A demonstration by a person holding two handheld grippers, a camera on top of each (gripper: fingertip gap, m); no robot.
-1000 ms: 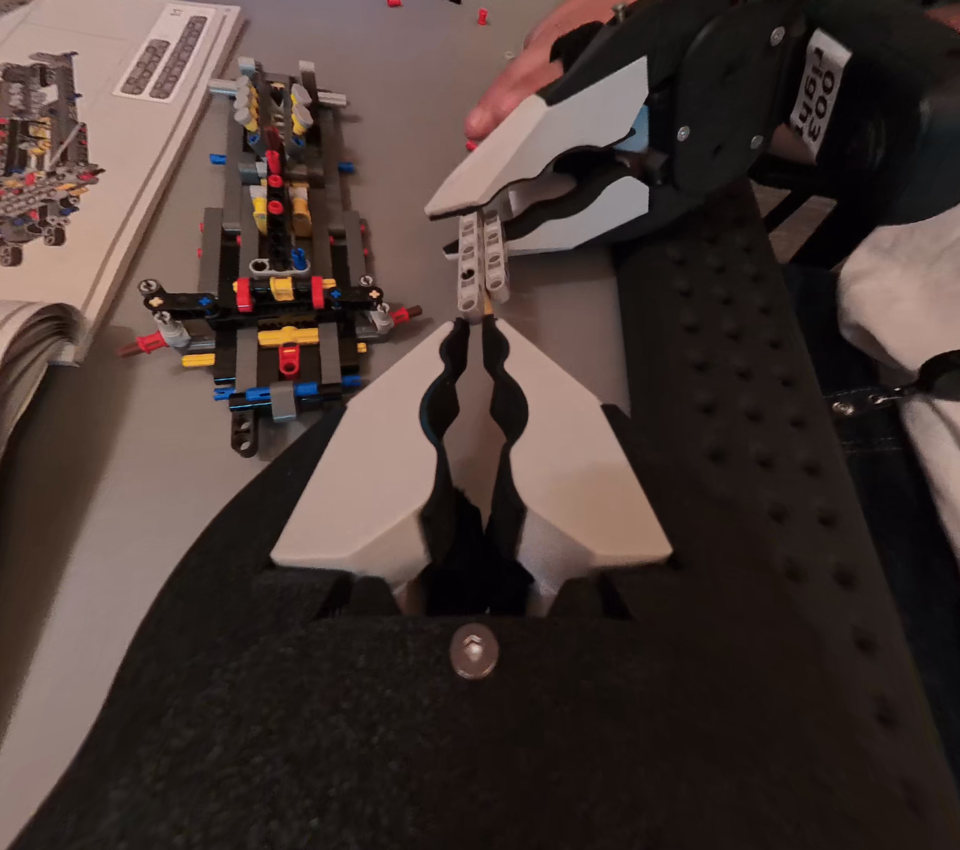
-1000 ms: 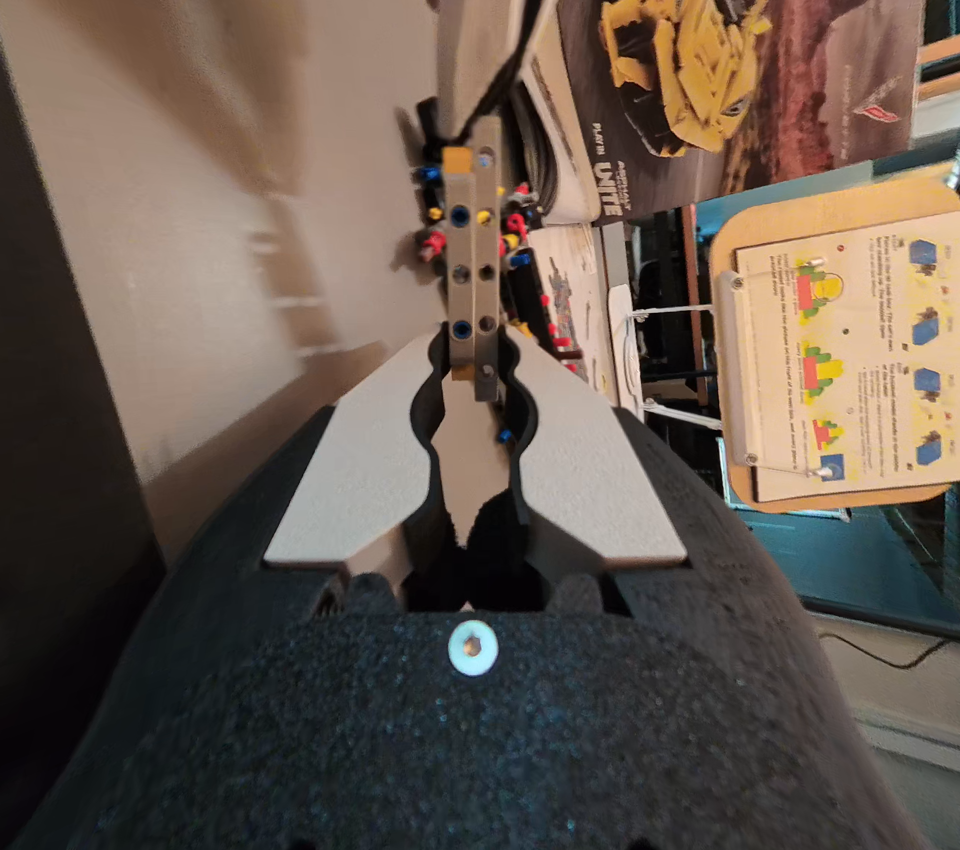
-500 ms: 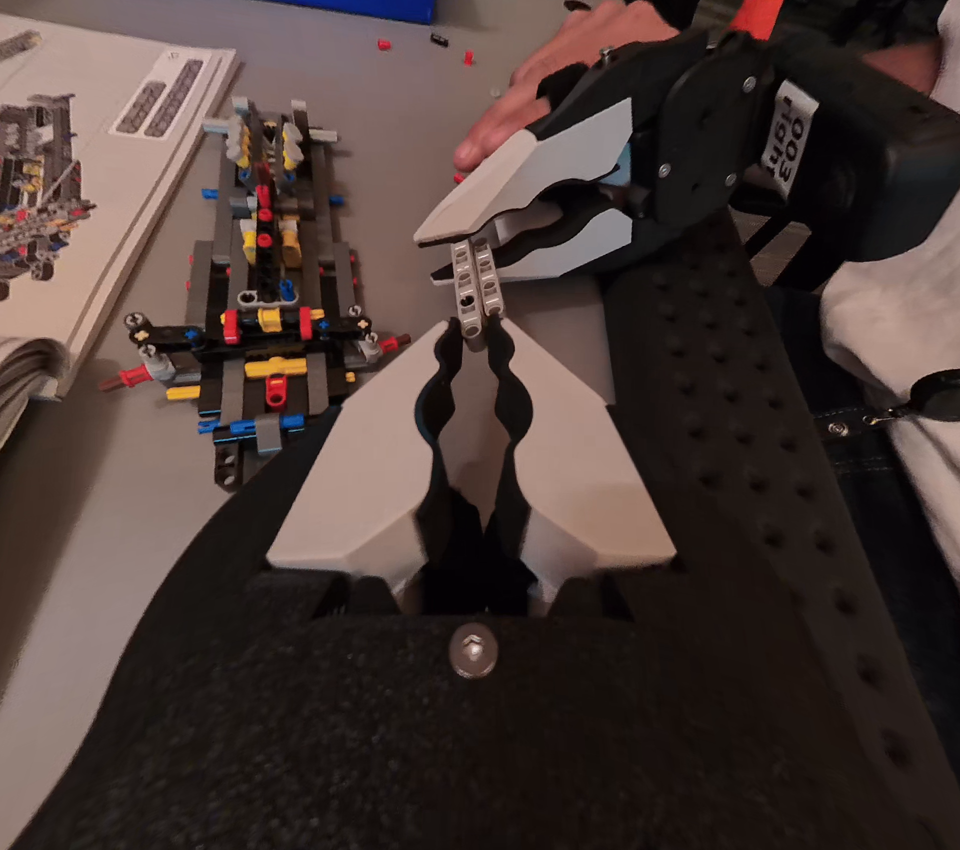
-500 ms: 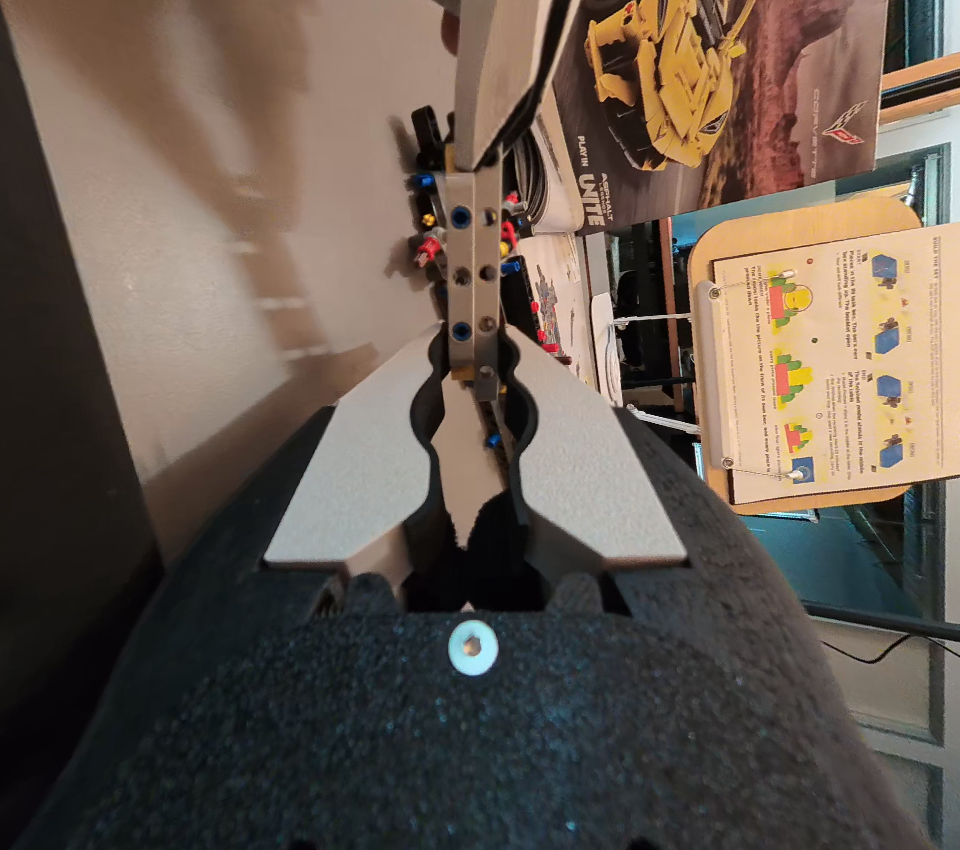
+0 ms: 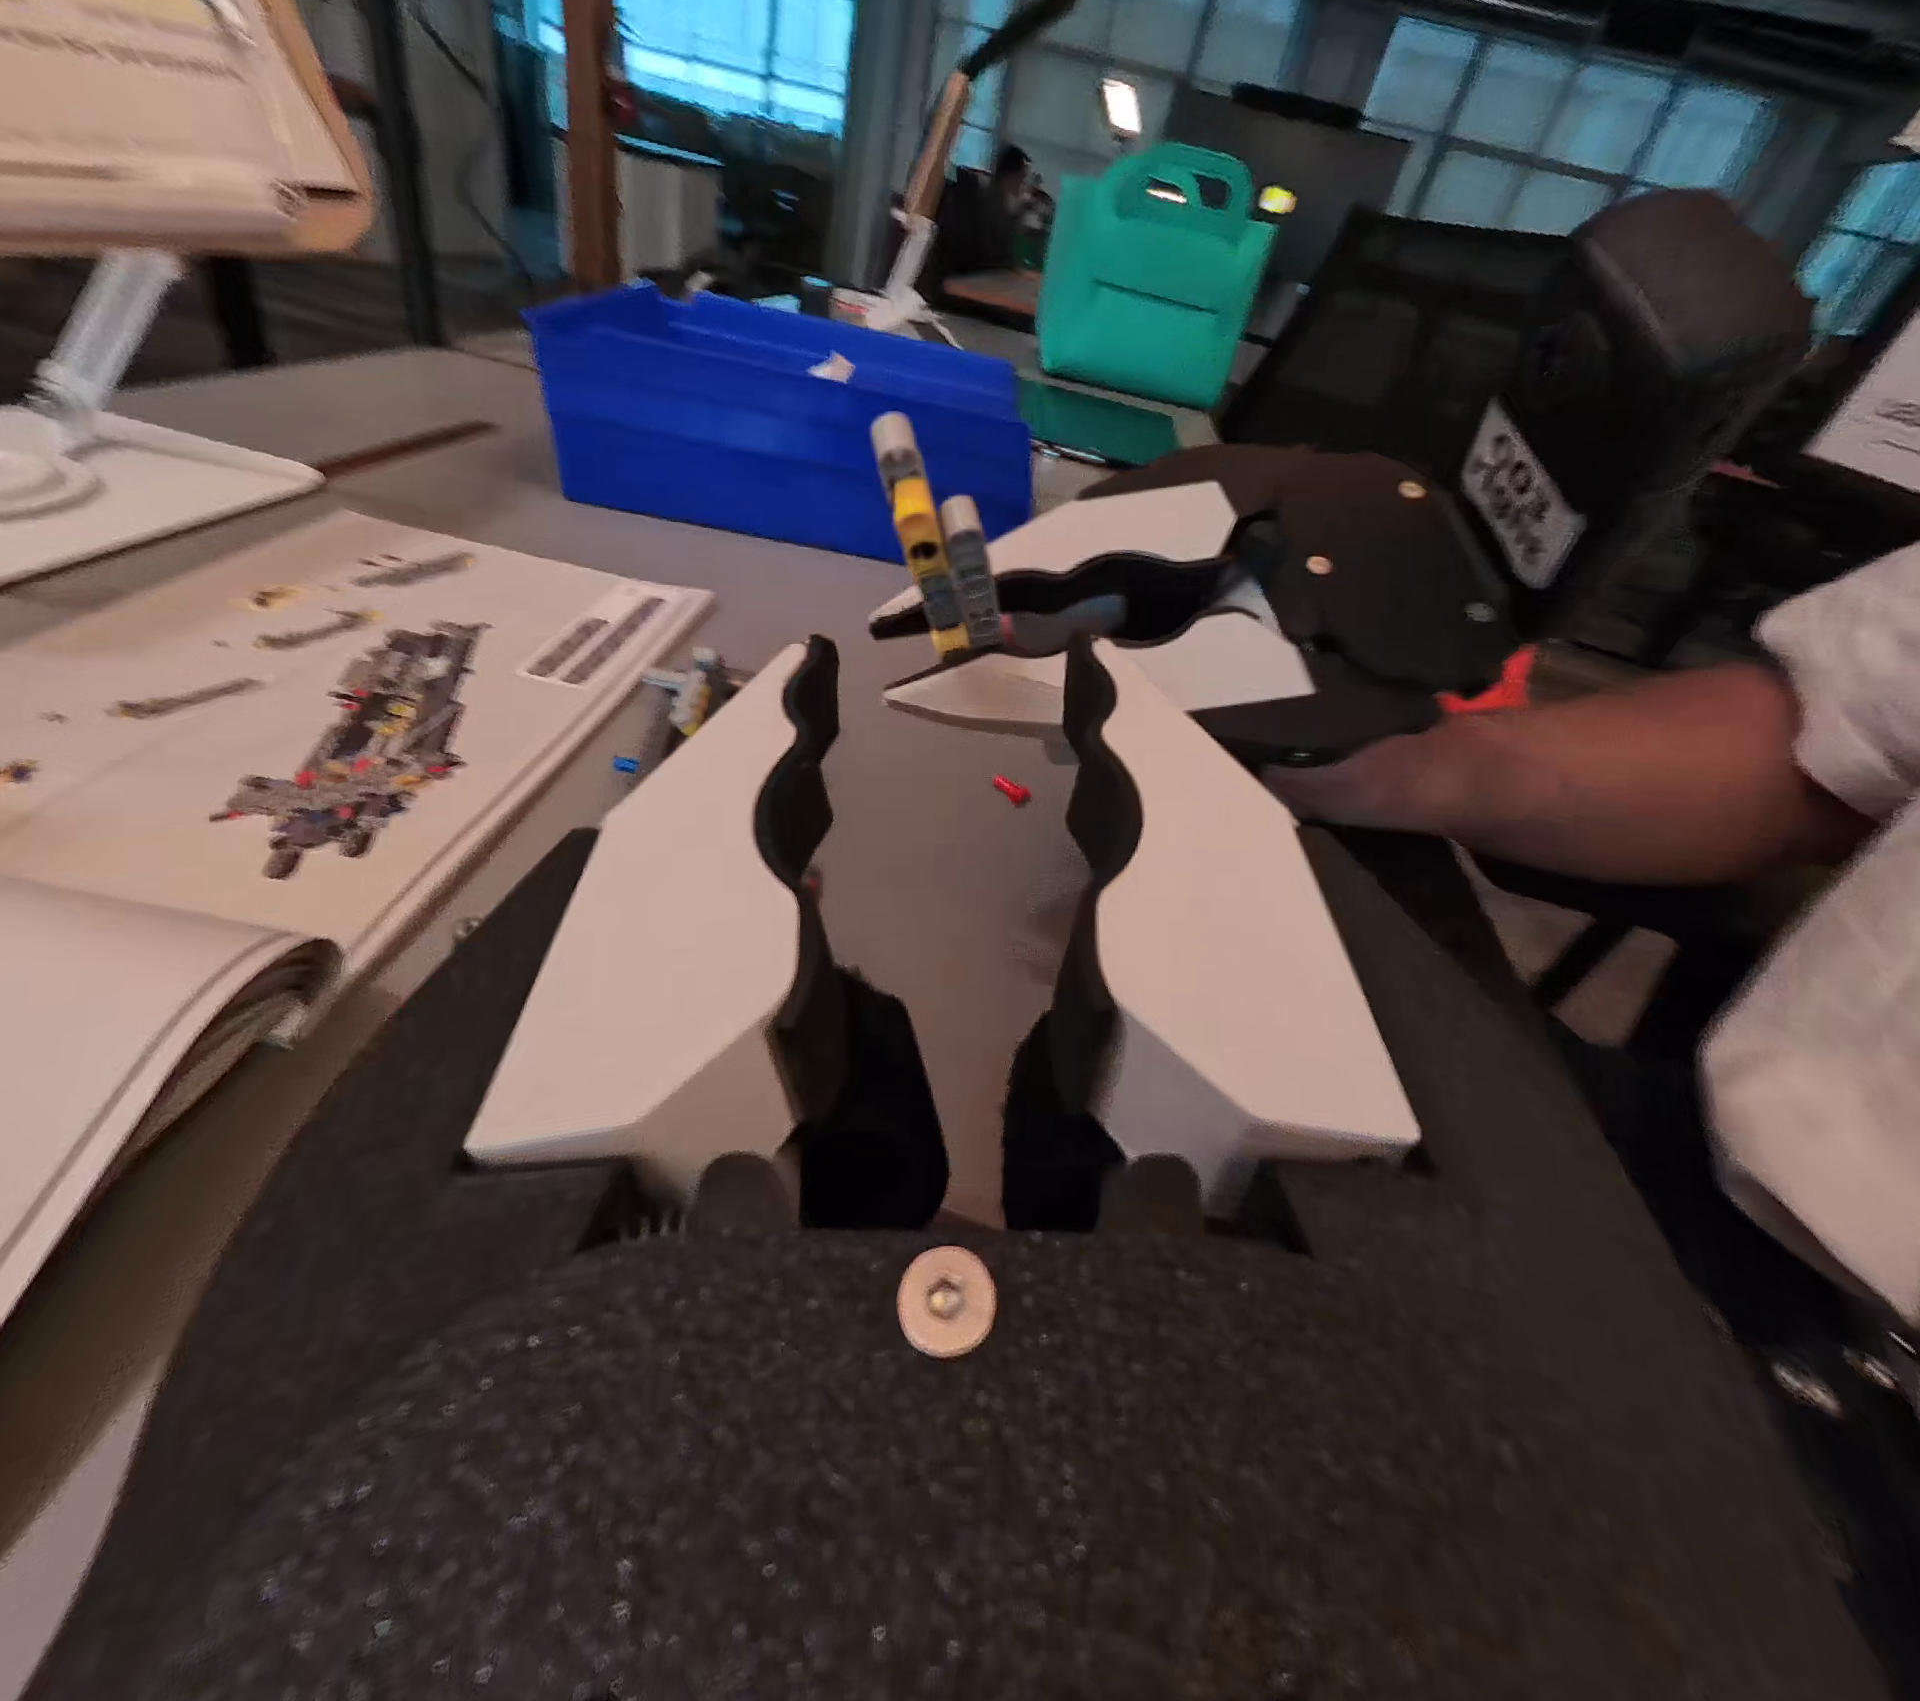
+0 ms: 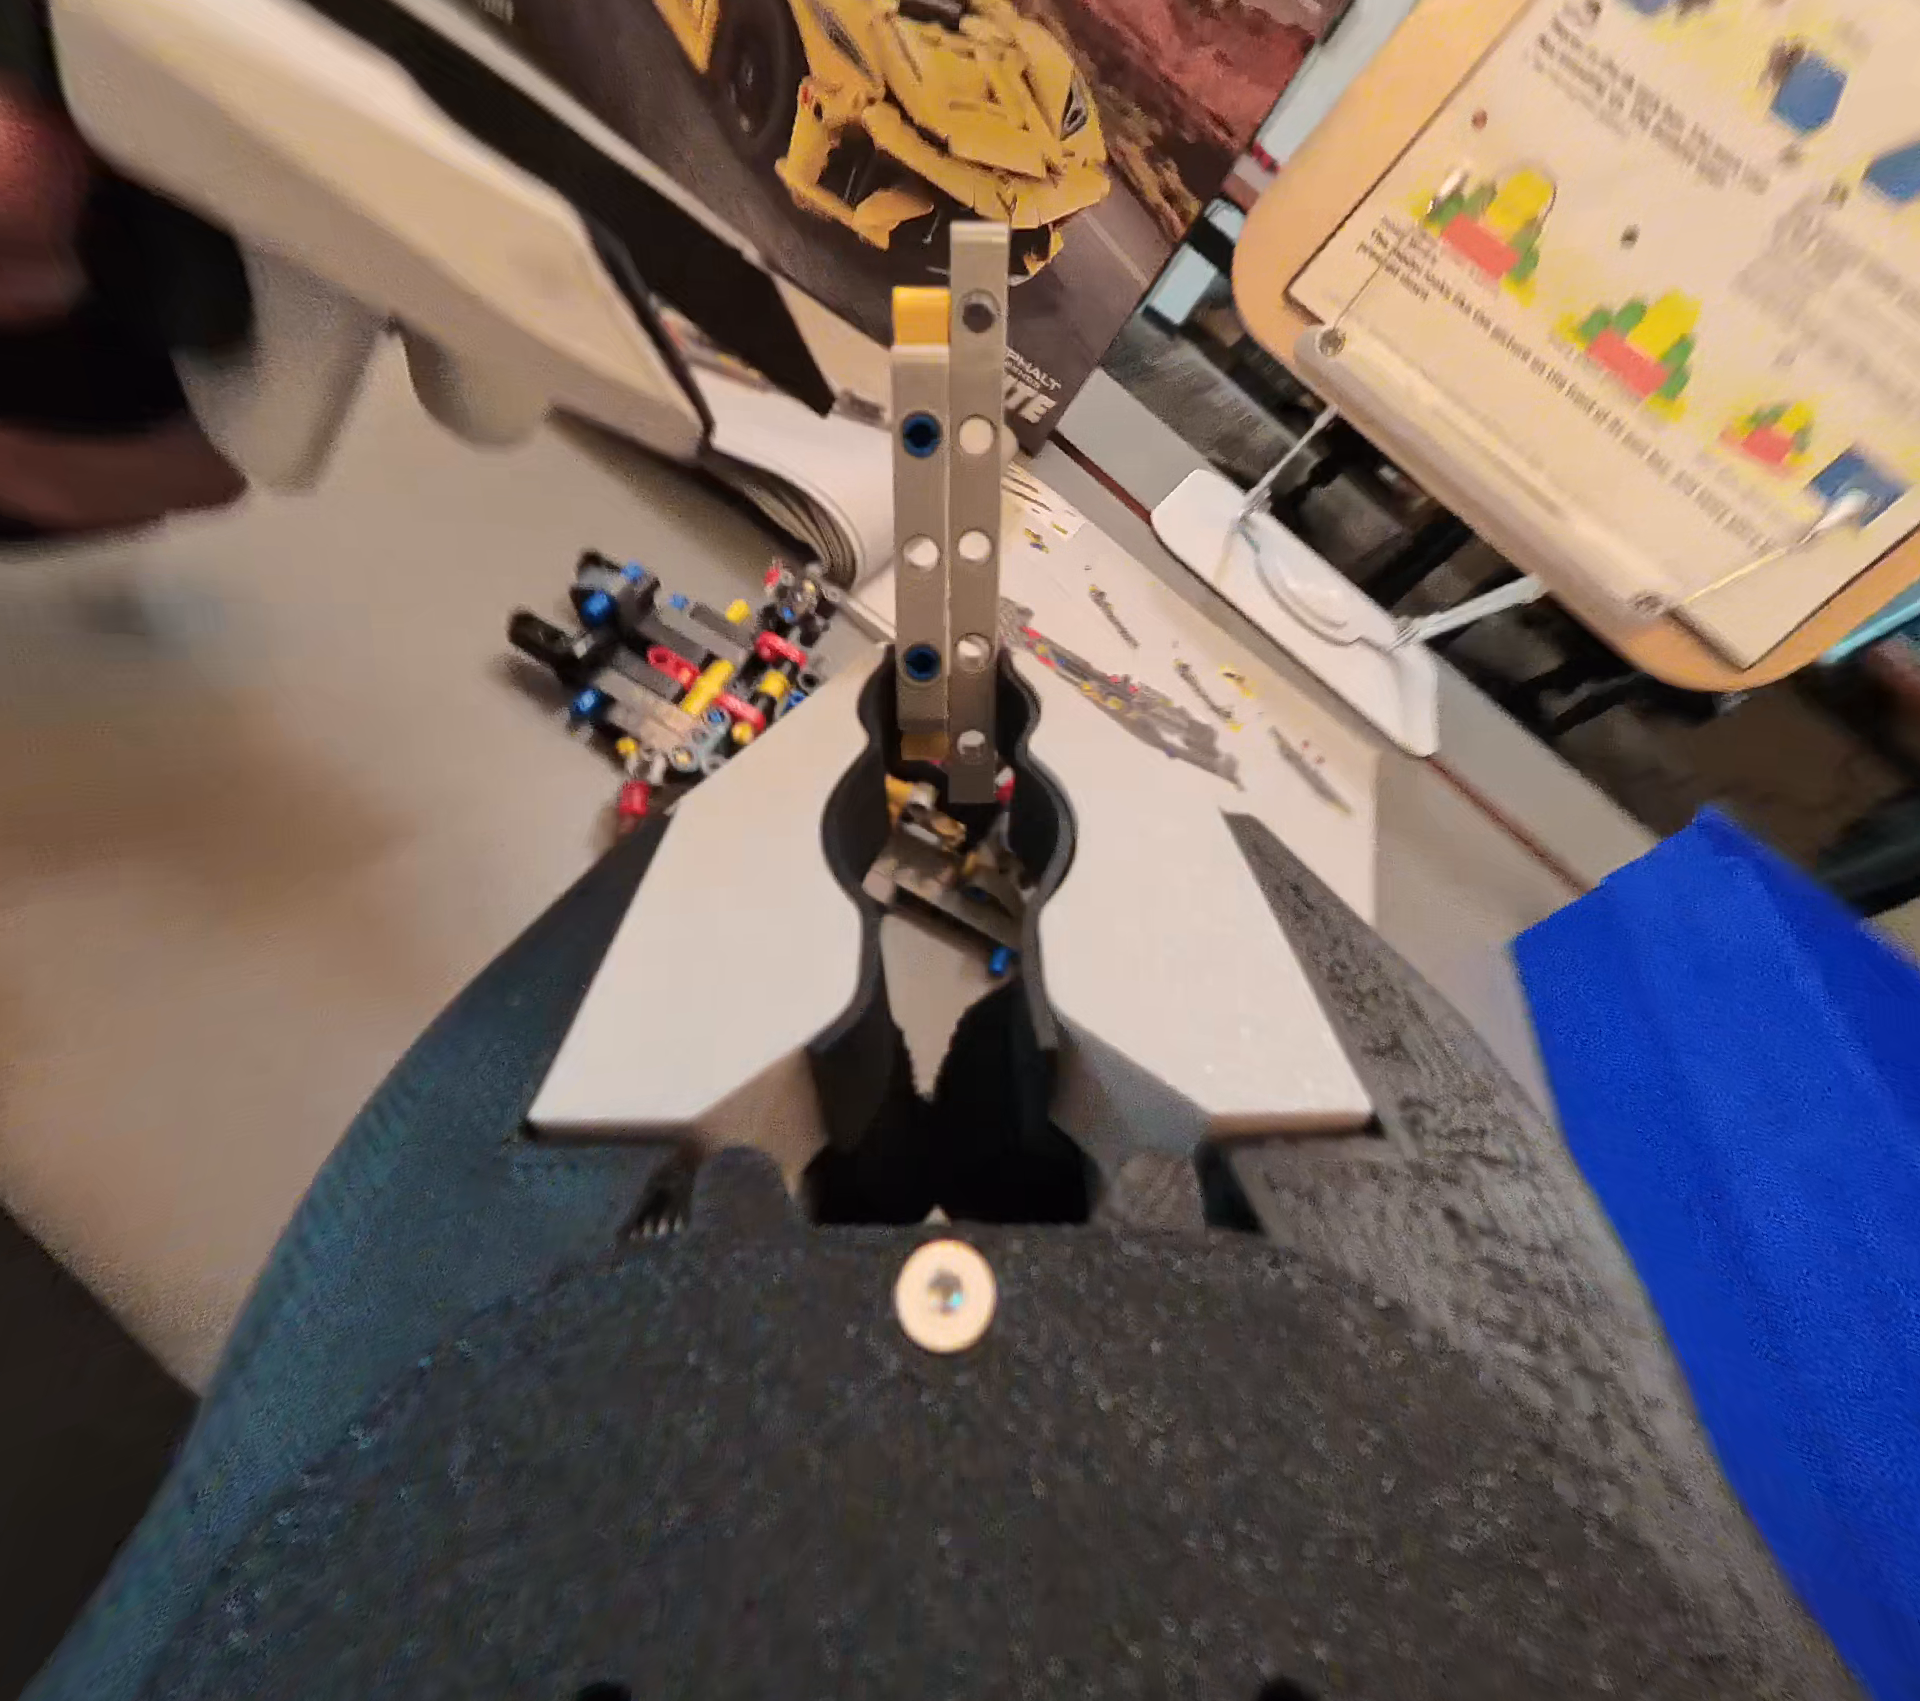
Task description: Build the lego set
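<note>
My right gripper (image 6: 948,690) is shut on a grey beam assembly (image 6: 951,508): two grey holed beams side by side with blue pins and a yellow piece, standing upright above the table. In the left wrist view the same assembly (image 5: 940,555) sticks up from the right gripper (image 5: 914,649). My left gripper (image 5: 951,675) is open and empty, just short of that assembly. One of its white fingers (image 6: 416,176) shows blurred at the upper left of the right wrist view. The partly built chassis (image 6: 675,675) lies on the grey table beyond the beams.
An open instruction booklet (image 5: 312,716) lies at the left. A blue bin (image 5: 769,446) stands behind, with a green bag (image 5: 1143,280) farther back. A loose red pin (image 5: 1008,787) lies on the table. The set's box (image 6: 883,41) and a board on a stand (image 6: 1610,197) stand behind the chassis. Left tips to right tips: about 5 cm.
My left gripper has let go of the beam assembly, opened and tilted upward. My right gripper has turned, so the beams now stand upright.
</note>
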